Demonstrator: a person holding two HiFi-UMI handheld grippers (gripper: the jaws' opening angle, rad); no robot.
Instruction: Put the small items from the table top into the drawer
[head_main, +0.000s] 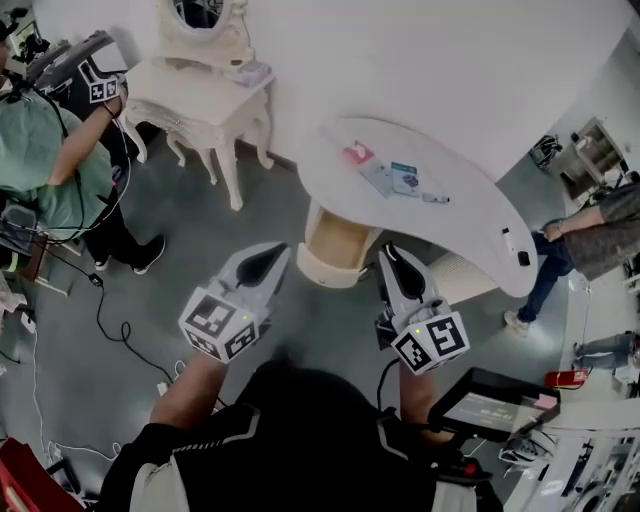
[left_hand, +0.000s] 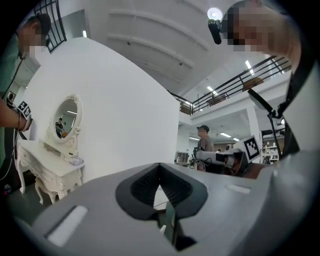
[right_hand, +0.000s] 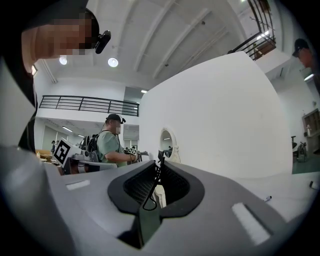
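I hold both tools level and side by side, aimed at the white table (head_main: 470, 235), because nothing is within reach. The left gripper (head_main: 280, 250) and right gripper (head_main: 393, 252) have their tips together, apparently empty. A thin dark strand crosses the right gap; I cannot tell if it is pinched. The small items (head_main: 404, 180) lie well beyond the tips, and what I take for the drawer (head_main: 338, 245) sits just ahead, between them.

A studio-like hall: a white vanity table (head_main: 200, 95) and curved desk (head_main: 470, 225) stand before a partition wall (head_main: 450, 60), cables (head_main: 105, 325) cross the floor (head_main: 250, 230), and a railed mezzanine (right_hand: 85, 105) runs overhead.
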